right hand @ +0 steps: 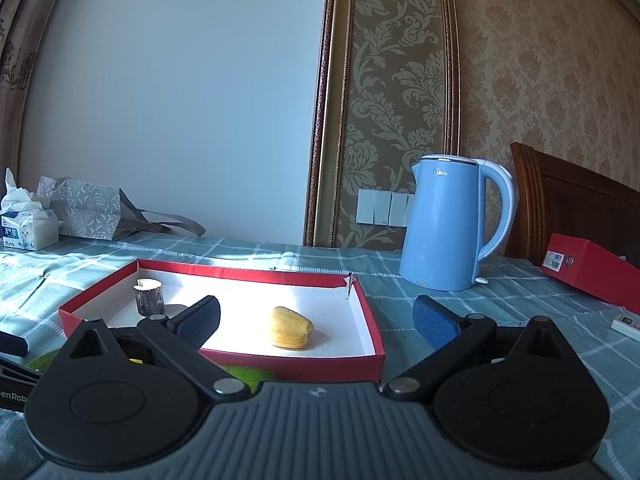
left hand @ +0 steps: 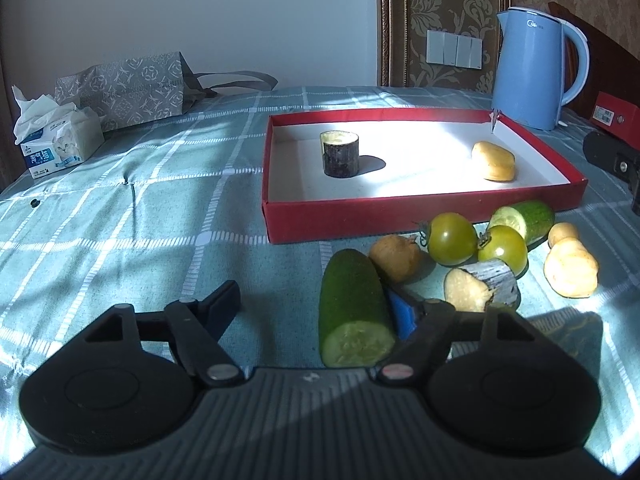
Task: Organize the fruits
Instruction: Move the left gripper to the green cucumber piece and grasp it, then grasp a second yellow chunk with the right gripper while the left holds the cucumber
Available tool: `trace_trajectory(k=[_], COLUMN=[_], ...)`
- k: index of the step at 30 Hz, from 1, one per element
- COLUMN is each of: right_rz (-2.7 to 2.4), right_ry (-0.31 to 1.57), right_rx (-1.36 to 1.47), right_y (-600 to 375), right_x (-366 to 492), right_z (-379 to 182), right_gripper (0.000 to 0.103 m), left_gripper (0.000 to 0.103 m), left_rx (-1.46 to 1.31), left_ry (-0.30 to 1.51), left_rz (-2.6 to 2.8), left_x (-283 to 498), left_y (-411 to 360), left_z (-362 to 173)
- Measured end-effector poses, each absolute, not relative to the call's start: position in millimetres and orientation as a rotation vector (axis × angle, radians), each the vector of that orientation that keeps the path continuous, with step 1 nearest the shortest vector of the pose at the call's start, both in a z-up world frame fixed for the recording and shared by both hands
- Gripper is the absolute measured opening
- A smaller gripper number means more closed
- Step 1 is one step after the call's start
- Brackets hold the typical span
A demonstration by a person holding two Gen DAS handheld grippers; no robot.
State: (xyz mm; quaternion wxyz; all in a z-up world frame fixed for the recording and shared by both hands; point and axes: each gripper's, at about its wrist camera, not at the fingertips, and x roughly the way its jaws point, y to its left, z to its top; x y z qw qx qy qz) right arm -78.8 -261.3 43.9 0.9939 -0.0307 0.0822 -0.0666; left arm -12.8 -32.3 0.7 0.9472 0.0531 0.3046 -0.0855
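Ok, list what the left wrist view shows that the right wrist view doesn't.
Only the left wrist view: the open left gripper around a cucumber half, plus two green tomatoes and potato pieces on the cloth. Only the right wrist view: the open right gripper, a white remote. Both: red tray, dark stump, yellow piece, blue kettle.
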Motion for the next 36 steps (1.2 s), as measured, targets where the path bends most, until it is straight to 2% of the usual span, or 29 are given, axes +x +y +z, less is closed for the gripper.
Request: trace_trajectory(k=[1, 2, 3, 4, 9, 15, 25, 32, 34, 36], right_rz=[-0.135, -0.138, -0.141, -0.143, -0.169, -0.177, -0.140, -0.041, -0.003, 0.027], right_ry=[0.163, 0.159, 0.157, 0.156, 0.189, 0.229, 0.244, 0.386, 0.414, 0.446], right_rx=[-0.061, -0.059, -0.054, -0.047, 0.018, 0.104, 0.073, 0.050, 0.083, 0.086], right_y=[-261.5, -261.8, -262.9, -264.3, -279.4, -296.9, -295.4, -307.7, -309.7, -303.3], right_x=[-79.1, -79.1, -79.5, -79.6, -76.5, -72.3, -83.4, -106.3, -109.0, -106.3], right_z=[44.0, 44.3, 44.7, 44.8, 45.2, 42.8, 42.4, 38.6, 38.7, 38.5], right_gripper=[0.103, 0.103, 0.103, 0.103, 0.103, 0.103, 0.103, 0.103, 0.101, 0.093], left_gripper=[0.061, 0.056, 0.046, 0.042, 0.031, 0.030, 0.030, 0.030, 0.030, 0.030], left_rx=[0.109, 0.105, 0.094, 0.086, 0.108, 0.088, 0.058, 0.051, 0.052, 0.058], left_ry=[0.618, 0.618, 0.622, 0.622, 0.609, 0.616, 0.599, 0.600, 0.604, 0.605], left_rz=[-0.179, -0.189, -0.206, -0.215, -0.232, -0.236, -0.215, -0.209, -0.209, -0.207], left_x=[-12.9, -13.1, -13.2, -13.5, -15.8, -14.6, -13.9, -12.1, -11.4, -11.7], left_y=[-32.8, -32.9, -32.9, -34.0, -39.9, -37.0, -29.7, -28.5, -28.6, -29.8], left_z=[0.9, 1.1, 1.6, 1.9, 1.9, 2.9, 5.7, 5.5, 5.2, 4.7])
